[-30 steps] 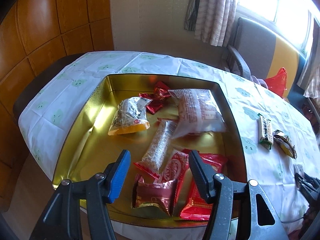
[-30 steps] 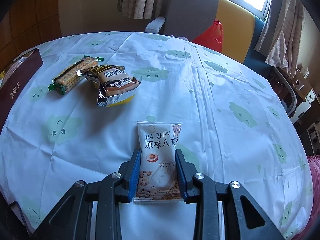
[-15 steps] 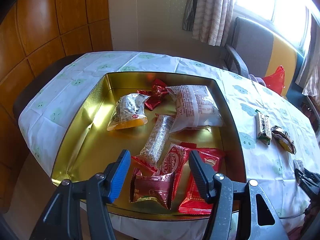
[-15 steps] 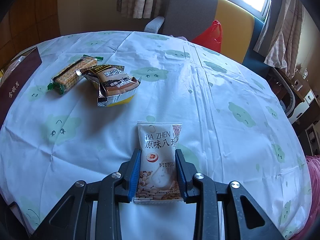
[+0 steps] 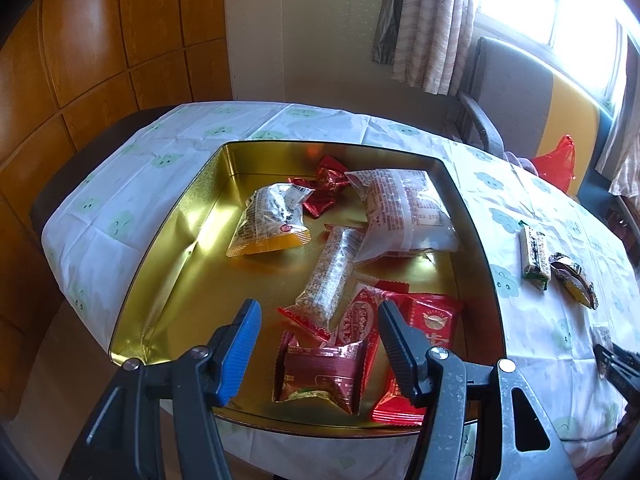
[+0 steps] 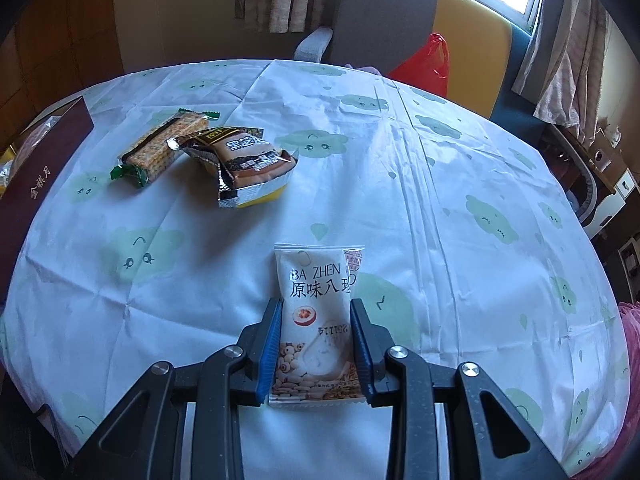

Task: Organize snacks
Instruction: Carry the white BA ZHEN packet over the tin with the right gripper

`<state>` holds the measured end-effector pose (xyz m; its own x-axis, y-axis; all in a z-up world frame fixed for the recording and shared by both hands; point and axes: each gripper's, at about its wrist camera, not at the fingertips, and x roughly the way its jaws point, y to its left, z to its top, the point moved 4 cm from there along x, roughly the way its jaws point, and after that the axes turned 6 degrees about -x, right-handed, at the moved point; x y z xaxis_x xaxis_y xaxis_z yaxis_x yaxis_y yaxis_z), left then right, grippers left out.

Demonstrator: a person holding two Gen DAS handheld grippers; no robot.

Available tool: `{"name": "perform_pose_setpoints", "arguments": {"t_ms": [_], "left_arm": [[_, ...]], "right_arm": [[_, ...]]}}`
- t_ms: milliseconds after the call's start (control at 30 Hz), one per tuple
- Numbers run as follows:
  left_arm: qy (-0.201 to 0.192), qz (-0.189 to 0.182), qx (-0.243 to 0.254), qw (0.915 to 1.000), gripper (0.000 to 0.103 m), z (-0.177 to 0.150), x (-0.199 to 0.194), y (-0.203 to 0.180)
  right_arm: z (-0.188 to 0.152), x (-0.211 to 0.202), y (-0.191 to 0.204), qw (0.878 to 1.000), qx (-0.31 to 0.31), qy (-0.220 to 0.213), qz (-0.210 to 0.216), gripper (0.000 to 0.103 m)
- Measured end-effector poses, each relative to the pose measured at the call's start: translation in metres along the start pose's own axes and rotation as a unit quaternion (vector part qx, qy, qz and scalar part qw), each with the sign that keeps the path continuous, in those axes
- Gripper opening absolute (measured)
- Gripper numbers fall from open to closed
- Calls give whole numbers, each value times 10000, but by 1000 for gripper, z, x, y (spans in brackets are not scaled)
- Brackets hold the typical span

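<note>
A gold tin (image 5: 168,240) on the clothed table holds several snacks: red packets, a clear grain bar (image 5: 332,276), a big clear bag (image 5: 404,212) and a yellow-bottomed bag (image 5: 268,224). My left gripper (image 5: 318,306) hangs open over the tin's near end, above a dark red packet (image 5: 320,372), and touches nothing. My right gripper (image 6: 316,304) is shut on a white snack packet (image 6: 318,284), with a pad pressed on each long side, low over the cloth. A green-ended cracker pack (image 6: 160,152) and a brown packet (image 6: 248,160) lie together farther back on the left.
The tin's maroon outer wall (image 6: 36,176) with gold characters stands at the left edge of the right wrist view. A grey and yellow chair (image 6: 400,16) with a red bag (image 6: 424,64) stands behind the table. The white cloth (image 6: 460,200) stretches to the right.
The left wrist view has drifted slightly over the tin. The right gripper still grips the white packet in the same spot. Nothing was picked up or let go.
</note>
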<state>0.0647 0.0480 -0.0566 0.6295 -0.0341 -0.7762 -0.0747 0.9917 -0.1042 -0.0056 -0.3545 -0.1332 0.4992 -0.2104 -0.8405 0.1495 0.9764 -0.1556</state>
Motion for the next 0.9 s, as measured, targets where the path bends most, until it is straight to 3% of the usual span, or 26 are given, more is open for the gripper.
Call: {"name": "perform_pose_setpoints", "arguments": {"t_ms": [233, 467, 900], "left_arm": [[-39, 147, -205, 9997, 61, 3, 3, 19], [-179, 292, -312, 9989, 61, 7, 1, 34], [-371, 378, -261, 9983, 61, 11, -7, 36]], "right_arm": [[1, -11, 41, 9977, -156, 28, 653, 33], [27, -34, 99, 9889, -521, -174, 1383, 33], [76, -80, 215, 9557, -1313, -514, 2583, 33]]}}
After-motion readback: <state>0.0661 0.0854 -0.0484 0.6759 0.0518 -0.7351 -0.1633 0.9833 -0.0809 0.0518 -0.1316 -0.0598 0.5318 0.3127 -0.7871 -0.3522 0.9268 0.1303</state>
